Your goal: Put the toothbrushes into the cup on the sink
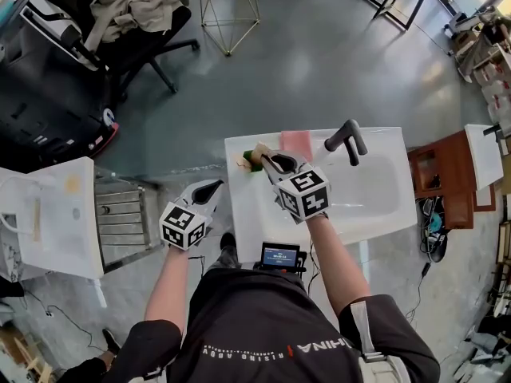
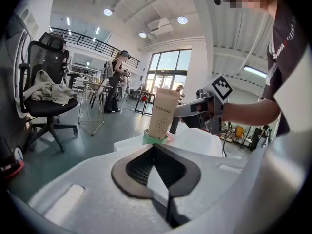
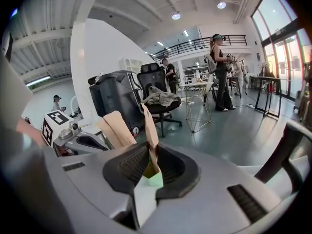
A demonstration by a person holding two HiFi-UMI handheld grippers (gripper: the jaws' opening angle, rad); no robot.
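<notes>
My right gripper (image 1: 266,159) hangs over the back left corner of the white sink (image 1: 383,206). It is shut on an upright tan paper toothbrush packet (image 3: 148,130), which the left gripper view shows as a printed packet (image 2: 165,113). A pale green piece (image 3: 155,178) shows at the packet's foot; I cannot tell whether it is the cup. A second tan packet (image 3: 116,128) stands just to its left. My left gripper (image 1: 209,190) is off the sink's left side, shut (image 2: 155,152) and holding nothing, pointing towards the packet.
A dark faucet (image 1: 347,138) and a pink cloth (image 1: 297,142) are at the sink's back. A small screen (image 1: 279,255) sits at its front edge. A white table (image 1: 56,214) is on the left, an office chair (image 1: 120,22) beyond it and a wooden cabinet (image 1: 435,170) on the right.
</notes>
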